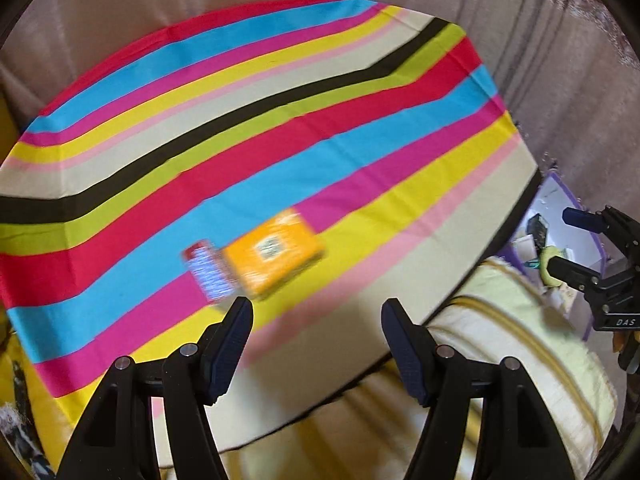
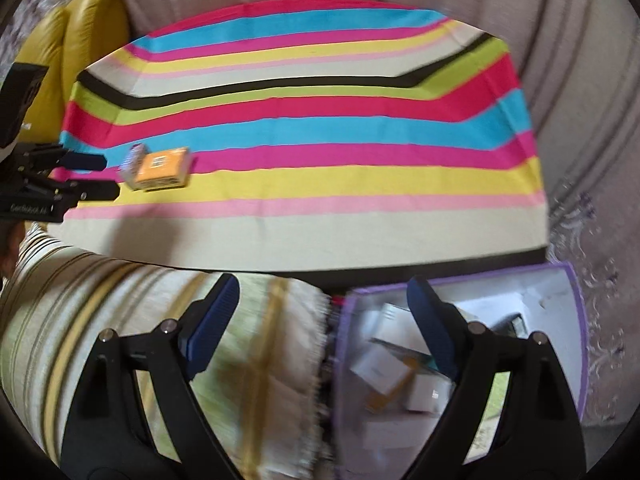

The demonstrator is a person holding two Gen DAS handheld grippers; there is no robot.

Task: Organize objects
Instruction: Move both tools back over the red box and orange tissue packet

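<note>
An orange box lies on the striped tablecloth with a small red and blue box touching its left side. My left gripper is open and empty just short of both boxes. In the right wrist view the orange box and small box sit at the table's left, with the left gripper beside them. My right gripper is open and empty above a purple-rimmed bin holding several small boxes. It also shows in the left wrist view.
A pale striped cushion lies in front of the table, left of the bin. A yellow seat stands at the table's far left. Beige curtains hang behind and to the right. The purple bin stands on the floor off the table's right edge.
</note>
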